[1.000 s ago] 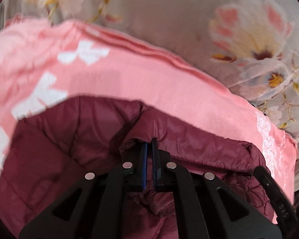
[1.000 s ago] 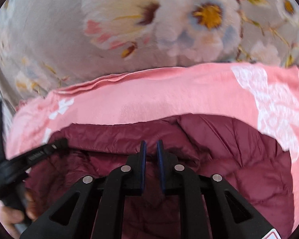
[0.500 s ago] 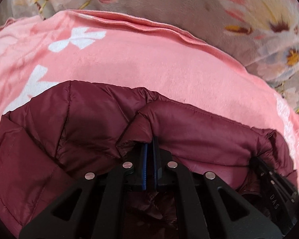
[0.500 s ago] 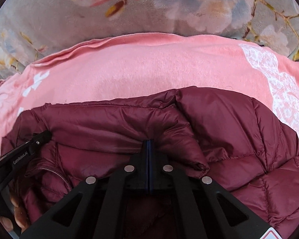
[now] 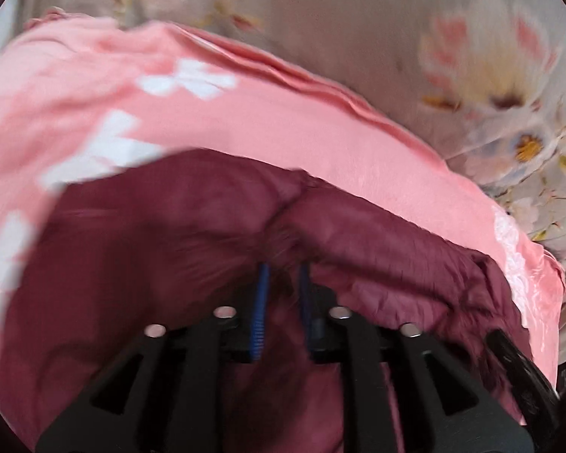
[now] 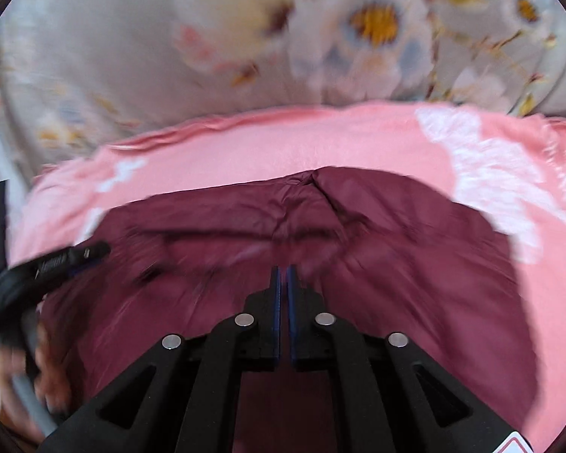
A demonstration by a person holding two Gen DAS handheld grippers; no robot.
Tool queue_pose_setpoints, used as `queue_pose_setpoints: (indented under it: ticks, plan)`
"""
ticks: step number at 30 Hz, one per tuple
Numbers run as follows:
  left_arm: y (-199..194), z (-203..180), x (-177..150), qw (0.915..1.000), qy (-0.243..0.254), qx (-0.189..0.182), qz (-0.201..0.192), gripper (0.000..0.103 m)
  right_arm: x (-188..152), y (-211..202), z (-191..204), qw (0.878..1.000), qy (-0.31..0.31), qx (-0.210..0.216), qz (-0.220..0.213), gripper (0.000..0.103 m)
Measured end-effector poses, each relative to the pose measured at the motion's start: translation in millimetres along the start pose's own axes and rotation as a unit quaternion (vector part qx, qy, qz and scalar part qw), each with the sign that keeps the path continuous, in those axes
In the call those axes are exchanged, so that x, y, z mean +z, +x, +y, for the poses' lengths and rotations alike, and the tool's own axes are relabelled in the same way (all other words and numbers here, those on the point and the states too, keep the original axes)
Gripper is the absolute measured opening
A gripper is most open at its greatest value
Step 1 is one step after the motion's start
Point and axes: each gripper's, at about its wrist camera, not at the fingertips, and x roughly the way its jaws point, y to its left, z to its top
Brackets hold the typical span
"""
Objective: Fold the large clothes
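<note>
I've laid the jacket (image 5: 177,264) folded on the pink blanket (image 5: 283,120). Left tongs (image 5: 282,275) have just been opening, letting go; right tongs (image 6: 283,275) have parted slightly, gripping nothing. Neatening remains, I judge.

Soft even light, motion blur

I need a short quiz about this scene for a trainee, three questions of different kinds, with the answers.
1. True or false: the jacket lies on a pink blanket.
2. Which has the wider gap between its pads: A) left hand-held gripper B) right hand-held gripper?
3. Fill in: beyond the blanket lies a grey sheet printed with ____.

Key: 1 true. 2 A; its jaws have just been opening, with jacket fabric between the pads but not pressed; the right one's jaws have also just been opening, leaving a thin slit with no cloth seen in it. 3 flowers.
</note>
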Motion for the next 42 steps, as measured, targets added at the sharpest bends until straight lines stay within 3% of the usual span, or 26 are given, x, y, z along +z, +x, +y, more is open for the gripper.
queue_pose_setpoints:
  ticks: [2,3,4,5,8,12,15,19,22,27,28,30,31,32,34,37,42]
  plan:
    - [-39,16,-6,0.9998,0.009,-0.007,-0.017,0.042,-28,-64,-7,1.0,-0.003,0.018,-0.019,0.022]
    - [-68,32,-15,0.9996,0.008,-0.008,-0.026,0.058,-45,-95,-12,0.999,0.0,0.028,-0.026,0.029]
    - [-87,44,-21,0.9995,0.003,-0.012,-0.03,0.07,-59,-117,-16,0.999,0.003,0.033,-0.031,0.044]
    - [-103,54,-27,0.9995,0.0,-0.014,-0.03,0.073,-77,-144,-21,0.999,0.008,0.036,-0.036,0.054]
    - [-161,93,-58,0.9997,-0.003,-0.019,-0.013,0.074,-137,-216,-37,0.999,0.015,0.026,-0.039,0.062]
    - [-218,139,-117,0.9997,0.006,0.016,0.018,0.074,-221,-282,-62,0.999,0.045,-0.007,-0.018,0.07]
    - [-240,162,-164,0.9987,-0.004,0.022,0.046,0.075,-261,-298,-82,0.996,0.089,-0.013,0.003,0.07]
    - [-245,175,-206,0.9973,-0.027,0.004,0.068,0.075,-280,-286,-91,0.993,0.117,-0.027,0.01,0.07]
    - [-242,178,-218,0.9953,-0.067,-0.02,0.067,0.08,-282,-269,-94,0.99,0.137,-0.034,0.012,0.071]
    - [-241,177,-224,0.9941,-0.094,-0.021,0.05,0.081,-286,-249,-96,0.984,0.173,-0.026,0.016,0.071]
    - [-240,175,-223,0.9939,-0.096,-0.024,0.05,0.08,-284,-247,-94,0.985,0.173,-0.024,0.013,0.07]
    - [-240,174,-224,0.9927,-0.103,-0.03,0.055,0.07,-283,-245,-93,0.983,0.185,-0.01,0.005,0.05]
    - [-240,174,-224,0.9922,-0.105,-0.035,0.057,0.055,-283,-243,-94,0.981,0.192,-0.003,0.008,0.032]
    - [-240,174,-225,0.9914,-0.109,-0.039,0.062,0.047,-284,-242,-96,0.979,0.202,0.006,0.009,0.019]
    - [-243,174,-227,0.9896,-0.118,-0.045,0.069,0.022,-284,-246,-98,0.976,0.218,0.02,-0.002,0.009]
    - [-261,170,-227,0.9906,-0.113,-0.055,0.054,0.008,-282,-263,-91,0.976,0.214,0.028,-0.025,0.006]
    - [-304,161,-224,0.9917,-0.097,-0.081,0.026,0.004,-278,-315,-70,0.98,0.183,0.035,-0.071,0.004]
